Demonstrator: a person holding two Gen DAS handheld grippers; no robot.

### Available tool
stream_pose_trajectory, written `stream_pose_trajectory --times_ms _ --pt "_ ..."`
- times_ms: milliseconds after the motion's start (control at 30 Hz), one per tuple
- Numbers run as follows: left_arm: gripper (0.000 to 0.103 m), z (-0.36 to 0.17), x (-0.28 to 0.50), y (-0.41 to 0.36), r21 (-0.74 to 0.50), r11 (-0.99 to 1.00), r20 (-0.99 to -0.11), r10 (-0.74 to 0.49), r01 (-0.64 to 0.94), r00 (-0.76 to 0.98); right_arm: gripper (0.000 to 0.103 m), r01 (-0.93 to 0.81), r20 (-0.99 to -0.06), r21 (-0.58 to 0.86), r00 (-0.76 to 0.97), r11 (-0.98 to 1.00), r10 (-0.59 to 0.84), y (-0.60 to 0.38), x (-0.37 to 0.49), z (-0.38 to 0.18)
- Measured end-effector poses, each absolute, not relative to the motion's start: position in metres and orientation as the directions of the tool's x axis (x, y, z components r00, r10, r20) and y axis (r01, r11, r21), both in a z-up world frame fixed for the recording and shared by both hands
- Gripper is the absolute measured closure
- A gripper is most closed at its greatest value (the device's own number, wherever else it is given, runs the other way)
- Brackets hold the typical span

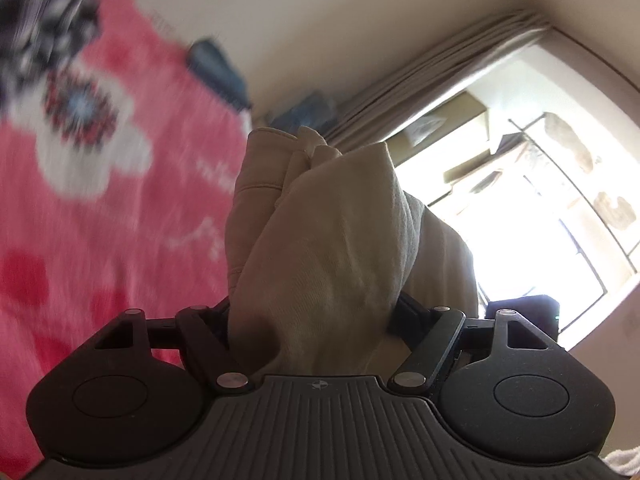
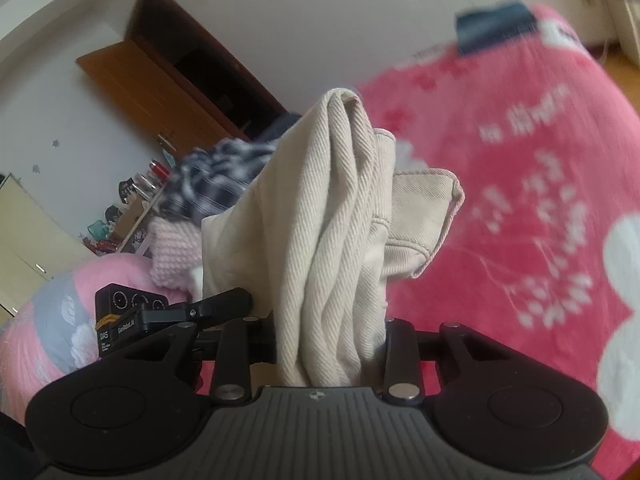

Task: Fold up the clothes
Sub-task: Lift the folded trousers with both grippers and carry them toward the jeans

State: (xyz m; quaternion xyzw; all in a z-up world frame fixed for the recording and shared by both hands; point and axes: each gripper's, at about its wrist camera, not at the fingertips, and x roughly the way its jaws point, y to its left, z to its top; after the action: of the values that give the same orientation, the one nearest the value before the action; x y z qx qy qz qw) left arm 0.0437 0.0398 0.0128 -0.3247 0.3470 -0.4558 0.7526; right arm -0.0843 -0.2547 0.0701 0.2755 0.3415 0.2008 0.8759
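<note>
A beige twill garment [image 1: 320,240] is bunched up in my left gripper [image 1: 316,312], which is shut on it and holds it off the bed. The cloth hides the fingers. In the right wrist view the same beige garment [image 2: 336,240] is bunched in my right gripper [image 2: 332,340], which is also shut on it, with a hemmed edge [image 2: 432,216] hanging out to the right. Both views are blurred by motion.
A pink blanket with white flower prints [image 1: 100,200] [image 2: 520,200] covers the bed. A checked garment [image 2: 212,180], a pink knit [image 2: 176,256] and a dark blue item [image 2: 496,24] lie on it. A wooden door [image 2: 168,80], curtain [image 1: 440,80] and bright window [image 1: 520,200] stand around.
</note>
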Motion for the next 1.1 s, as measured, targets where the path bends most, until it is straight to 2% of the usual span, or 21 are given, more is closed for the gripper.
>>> stream_pose_trajectory --times_ms 200,433,567,767,1100 --pt "0.029 0.089 0.048 0.058 -0.713 0.455 -0.236 -0.872 0.533 0.429 0.069 -0.272 -0.431 0.556 0.713 0.785 0.553 -0.23 -0.063 0.141" --pt "0.028 0.174 0.095 0.063 -0.617 0.558 -0.229 -0.802 0.555 0.552 0.07 -0.383 -0.341 0.52 0.727 0.763 0.597 -0.215 -0.007 0.219" --pt "0.028 0.205 0.137 0.054 -0.541 0.625 -0.24 -0.756 0.563 0.609 0.07 -0.446 -0.241 0.526 0.738 0.724 0.63 -0.221 0.038 0.239" --pt "0.028 0.204 0.212 0.024 -0.47 0.671 -0.276 -0.729 0.573 0.627 0.07 -0.501 -0.117 0.547 0.747 0.671 0.654 -0.253 0.115 0.225" --pt "0.028 0.183 0.336 -0.05 -0.512 0.641 -0.404 -0.767 0.572 0.498 0.07 -0.346 -0.176 0.636 0.806 0.69 0.565 -0.339 0.208 0.188"
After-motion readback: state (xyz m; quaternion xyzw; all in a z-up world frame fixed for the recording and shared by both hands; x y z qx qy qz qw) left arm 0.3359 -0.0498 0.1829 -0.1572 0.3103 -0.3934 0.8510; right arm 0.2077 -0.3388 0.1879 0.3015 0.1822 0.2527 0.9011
